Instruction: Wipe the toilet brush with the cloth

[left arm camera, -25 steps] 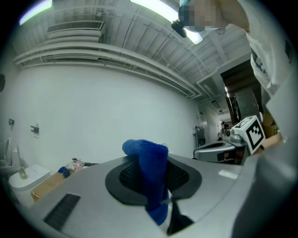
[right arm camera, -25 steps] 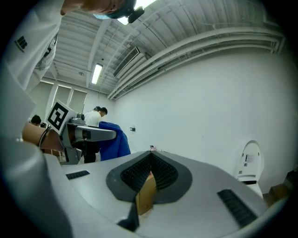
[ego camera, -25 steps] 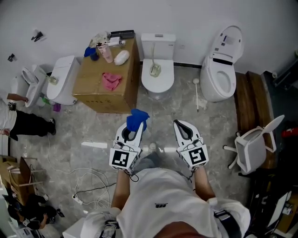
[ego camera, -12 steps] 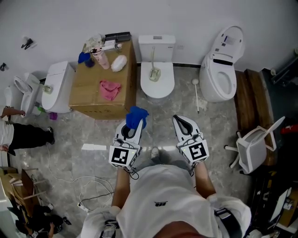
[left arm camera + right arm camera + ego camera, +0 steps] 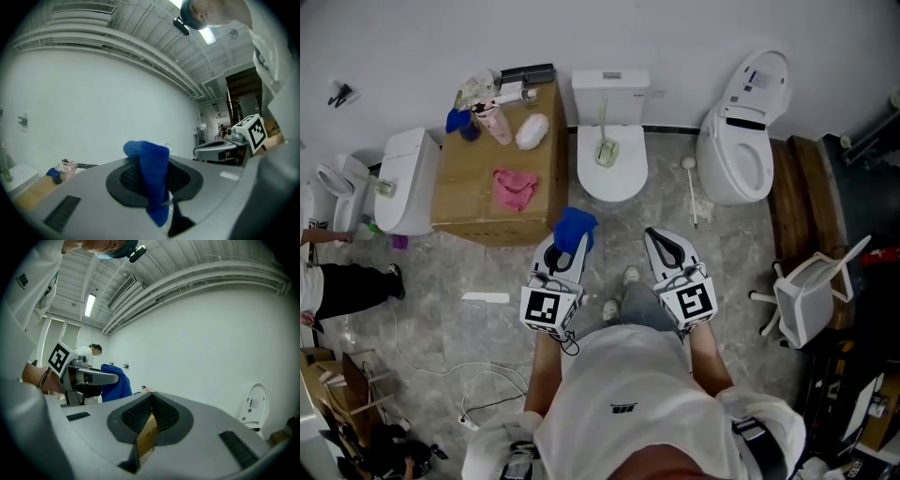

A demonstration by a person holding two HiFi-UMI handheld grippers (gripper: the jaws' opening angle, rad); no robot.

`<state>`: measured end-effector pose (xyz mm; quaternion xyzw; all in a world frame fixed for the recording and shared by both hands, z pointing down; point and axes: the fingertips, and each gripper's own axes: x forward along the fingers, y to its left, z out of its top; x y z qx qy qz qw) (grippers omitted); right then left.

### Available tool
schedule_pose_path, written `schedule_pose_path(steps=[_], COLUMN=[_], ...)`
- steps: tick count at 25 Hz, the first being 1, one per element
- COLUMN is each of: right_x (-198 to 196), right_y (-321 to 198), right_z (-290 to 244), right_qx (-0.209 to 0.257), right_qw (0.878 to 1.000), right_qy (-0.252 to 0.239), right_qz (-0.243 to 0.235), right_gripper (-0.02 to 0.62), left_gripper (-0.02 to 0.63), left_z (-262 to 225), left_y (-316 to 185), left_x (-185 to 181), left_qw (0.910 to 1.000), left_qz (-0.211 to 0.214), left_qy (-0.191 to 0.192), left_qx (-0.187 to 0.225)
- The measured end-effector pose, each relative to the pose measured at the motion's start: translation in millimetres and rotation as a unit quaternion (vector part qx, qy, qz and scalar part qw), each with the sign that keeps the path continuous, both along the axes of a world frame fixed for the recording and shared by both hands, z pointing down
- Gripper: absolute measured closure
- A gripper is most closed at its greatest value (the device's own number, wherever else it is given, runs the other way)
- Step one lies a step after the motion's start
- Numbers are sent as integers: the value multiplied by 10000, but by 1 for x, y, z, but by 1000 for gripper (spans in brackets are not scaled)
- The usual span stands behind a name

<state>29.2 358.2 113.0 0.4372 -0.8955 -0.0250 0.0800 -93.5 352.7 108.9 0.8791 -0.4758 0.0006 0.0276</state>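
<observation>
Left gripper view: cloth (image 5: 152,169) between both pads (image 5: 126,178)

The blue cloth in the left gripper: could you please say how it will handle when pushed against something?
Probably floppy: the blue cloth droops over the closed jaws of the left gripper. Likely light, since one small pinch holds it. Its nubby weave suggests it grips rather than slides.

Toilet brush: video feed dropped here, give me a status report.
Left gripper shut on blue cloth; right gripper shut, empty. Toilet brush in middle toilet, untouched. Nothing in the way.
</observation>
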Motion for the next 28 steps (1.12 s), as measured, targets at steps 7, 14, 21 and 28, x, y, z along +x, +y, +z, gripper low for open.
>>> schedule_pose_path(steps=[7, 14, 21, 28], right_x=[0, 11, 23, 34], right_y=[-39, -98, -176, -251], right_z=[6, 19, 37, 65], right_qx=[-20, -197, -387, -695], right_qw=[10000, 9997, 9990, 9969], right_qy=[54, 33, -17, 32], right_qz=[-34, -112, -222, -360], right_gripper=[600, 600, 600, 600], left_gripper=[515, 515, 515, 515], left_z=[6, 19, 36, 63], left_y=[-38, -97, -170, -243], left_x=[2, 15, 30, 41], left_qw=[10000, 9998, 9990, 9972], left_qz=[-11, -73, -114, -180], left_qy=[-37, -93, -144, -223], left_qx=[-24, -165, -408, -697])
